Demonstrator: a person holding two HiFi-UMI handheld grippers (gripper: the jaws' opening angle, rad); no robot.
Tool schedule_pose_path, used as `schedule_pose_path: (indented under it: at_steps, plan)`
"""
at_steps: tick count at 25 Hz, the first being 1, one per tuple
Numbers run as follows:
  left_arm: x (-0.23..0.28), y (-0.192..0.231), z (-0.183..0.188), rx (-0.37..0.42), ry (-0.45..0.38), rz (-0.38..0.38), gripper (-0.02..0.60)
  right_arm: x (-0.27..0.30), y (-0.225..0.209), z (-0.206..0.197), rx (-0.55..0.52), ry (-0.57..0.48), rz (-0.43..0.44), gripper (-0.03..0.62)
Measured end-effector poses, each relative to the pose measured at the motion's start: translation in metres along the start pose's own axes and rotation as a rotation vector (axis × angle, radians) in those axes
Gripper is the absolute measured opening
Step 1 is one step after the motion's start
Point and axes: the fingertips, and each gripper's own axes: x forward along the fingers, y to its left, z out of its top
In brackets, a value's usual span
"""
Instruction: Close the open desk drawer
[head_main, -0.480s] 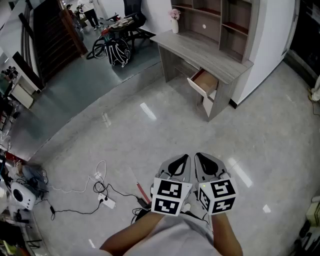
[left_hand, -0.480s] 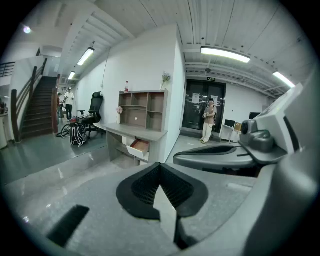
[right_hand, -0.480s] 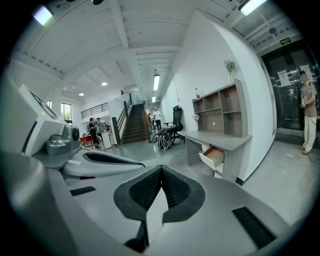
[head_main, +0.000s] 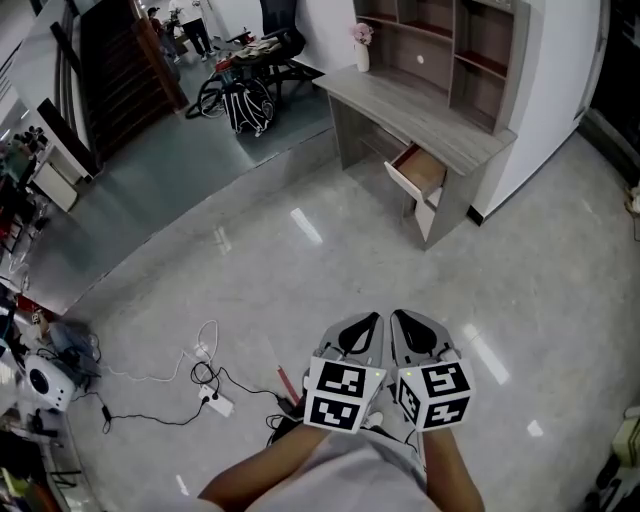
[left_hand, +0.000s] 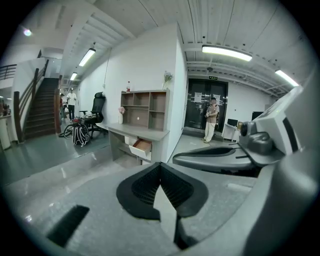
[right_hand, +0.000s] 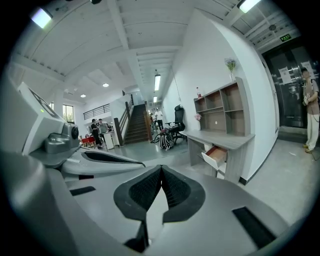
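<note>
A grey wooden desk (head_main: 420, 110) stands far ahead against a white wall, with its top drawer (head_main: 418, 172) pulled open, showing a brown inside. The drawer (left_hand: 140, 147) shows small in the left gripper view, and the drawer (right_hand: 216, 155) likewise in the right gripper view. My left gripper (head_main: 362, 322) and right gripper (head_main: 402, 320) are held side by side close to my body, well short of the desk. Both are shut with nothing between the jaws; the left gripper (left_hand: 160, 165) and the right gripper (right_hand: 161, 168) have their tips touching.
A shelf unit (head_main: 450, 50) tops the desk, with a flower vase (head_main: 361, 42) at its end. Cables and a power strip (head_main: 215, 402) lie on the glossy floor at my left. A backpack (head_main: 238, 103), a chair and people stand beyond. A person (left_hand: 212, 119) waits near the glass doors.
The desk and floor have slid slightly right and down in the head view. Both grippers keep the same pose, shut.
</note>
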Motion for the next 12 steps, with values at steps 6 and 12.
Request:
schedule_pose_path:
  at_steps: [6,12]
  plan:
    - [0.001,0.022,0.002,-0.015,-0.009,0.029,0.002,0.02,0.011,0.003,-0.012,0.002,0.033,0.0]
    - [0.013,0.053,0.007,-0.032,-0.013,0.031,0.002,0.052,0.017,0.009,-0.022,0.016,0.038,0.0]
